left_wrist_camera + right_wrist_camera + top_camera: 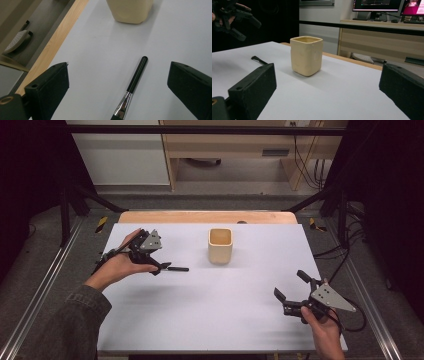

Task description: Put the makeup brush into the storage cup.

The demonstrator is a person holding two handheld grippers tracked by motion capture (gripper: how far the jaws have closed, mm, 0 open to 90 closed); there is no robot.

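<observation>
- The left tool (159,261) sits left of centre in the high view, held in a hand (117,266) just above the white desk (200,320), its jaws spread wide with nothing between their pads.
- In the left gripper view a brush (133,82) with a black handle and silver ferrule lies flat on the desk in the lower middle of the frame, in the gap between the two jaws and touching neither.
- In the high view the brush's handle end pokes out to the right of the left tool.
- The right tool (291,290) is at the lower right of the high view, jaws wide apart and empty.
- A cream square cup (220,245) stands upright at the upper centre of the desk, apart from both tools; the right gripper view shows it centred, with the brush tip to its left.
</observation>
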